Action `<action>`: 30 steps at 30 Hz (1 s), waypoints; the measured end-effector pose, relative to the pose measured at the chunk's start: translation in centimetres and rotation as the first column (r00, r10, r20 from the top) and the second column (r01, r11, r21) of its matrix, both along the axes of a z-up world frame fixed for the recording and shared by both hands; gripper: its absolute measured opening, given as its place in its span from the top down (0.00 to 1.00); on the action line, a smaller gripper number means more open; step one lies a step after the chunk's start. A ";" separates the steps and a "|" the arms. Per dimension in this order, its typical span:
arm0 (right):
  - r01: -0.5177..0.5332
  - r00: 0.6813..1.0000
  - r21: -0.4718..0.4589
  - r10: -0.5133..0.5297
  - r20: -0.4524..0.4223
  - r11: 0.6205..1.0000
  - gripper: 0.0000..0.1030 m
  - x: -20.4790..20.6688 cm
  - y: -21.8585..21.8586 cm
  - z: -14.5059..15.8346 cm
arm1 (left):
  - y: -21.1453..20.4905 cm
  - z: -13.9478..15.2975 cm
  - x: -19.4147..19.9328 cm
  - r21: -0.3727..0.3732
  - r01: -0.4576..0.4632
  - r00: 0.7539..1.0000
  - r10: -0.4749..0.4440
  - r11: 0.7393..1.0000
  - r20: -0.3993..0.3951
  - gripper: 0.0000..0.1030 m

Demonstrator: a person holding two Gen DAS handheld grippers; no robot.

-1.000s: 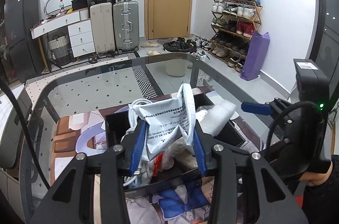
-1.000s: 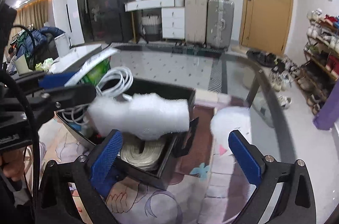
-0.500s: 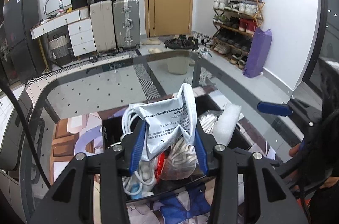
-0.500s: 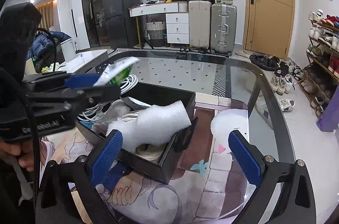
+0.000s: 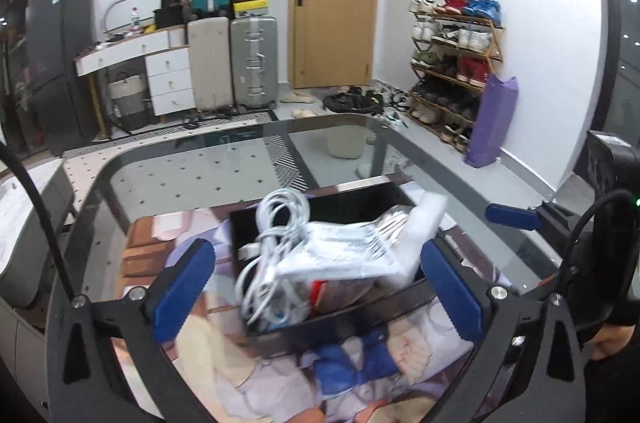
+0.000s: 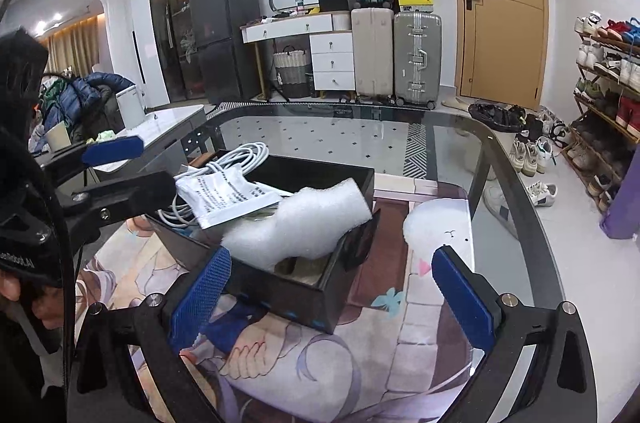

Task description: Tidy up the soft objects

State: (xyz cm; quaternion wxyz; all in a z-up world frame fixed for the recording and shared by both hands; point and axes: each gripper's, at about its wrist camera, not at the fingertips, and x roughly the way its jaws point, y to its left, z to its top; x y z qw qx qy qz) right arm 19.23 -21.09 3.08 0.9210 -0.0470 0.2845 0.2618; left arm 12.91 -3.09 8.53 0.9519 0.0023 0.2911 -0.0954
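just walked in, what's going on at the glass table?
A person with two handheld grippers is packing soft items into a black box. The left gripper is open, with the white printed pouch lying on the cable coil in the box. The right gripper is open and empty, near the white foam piece leaning in the box.

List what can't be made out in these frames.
- Left wrist view: pouch print, motion-blurred.
- Both views: box bottom, covered by foam, pouch and cable.
- Right wrist view: mat artwork, hidden by box and right hand-held gripper.
- Right wrist view: label on left hand-held gripper, cut off at the edge.
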 end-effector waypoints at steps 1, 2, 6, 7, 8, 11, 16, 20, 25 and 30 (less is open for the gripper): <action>-0.001 1.000 0.005 0.001 0.003 1.000 0.01 -0.2 0.0 0.0 | 0.4 -0.2 -0.3 -0.003 -0.011 1.000 0.011 1.000 0.006 0.00; -0.003 1.000 0.013 0.003 0.009 1.000 0.01 -0.5 0.1 0.0 | 0.8 -0.5 -0.5 -0.004 -0.021 1.000 0.021 1.000 0.007 0.00; -0.001 1.000 0.034 0.000 0.025 0.999 0.01 -1.4 0.2 0.0 | 2.2 -1.9 -1.5 -0.017 -0.073 0.997 0.073 0.997 0.002 0.00; -0.001 1.000 0.039 0.000 0.026 0.999 0.01 -1.5 0.2 0.0 | 2.5 -2.2 -1.7 -0.024 -0.082 0.997 0.082 0.996 0.002 0.00; -0.003 1.000 0.042 0.002 0.027 0.999 0.01 -1.7 0.2 -0.1 | 2.7 -2.5 -1.9 -0.033 -0.087 0.996 0.087 0.996 0.006 0.00; -0.003 0.999 0.037 0.002 0.041 0.999 0.01 -2.2 0.5 -0.2 | 3.2 -3.8 -1.8 -0.057 -0.092 0.996 0.092 0.994 -0.010 0.00; -0.004 0.999 0.073 0.000 0.051 0.997 0.01 -2.4 0.5 -0.6 | 3.4 -4.9 -1.7 -0.023 -0.128 0.992 0.128 0.992 0.012 0.00; -0.001 0.996 0.104 -0.008 0.087 0.995 0.01 -2.7 0.4 -0.6 | 3.5 -5.4 -1.6 -0.018 -0.130 0.991 0.131 0.991 0.005 0.00; -0.016 0.996 0.096 0.008 0.089 0.995 0.01 -2.4 0.8 -0.7 | 3.9 -5.7 -1.4 -0.024 -0.152 0.988 0.152 0.988 0.021 0.00; -0.028 0.994 0.100 0.018 0.105 0.995 0.01 -2.7 0.9 -0.9 | 4.2 -6.0 -1.4 -0.044 -0.159 0.987 0.160 0.986 0.022 0.00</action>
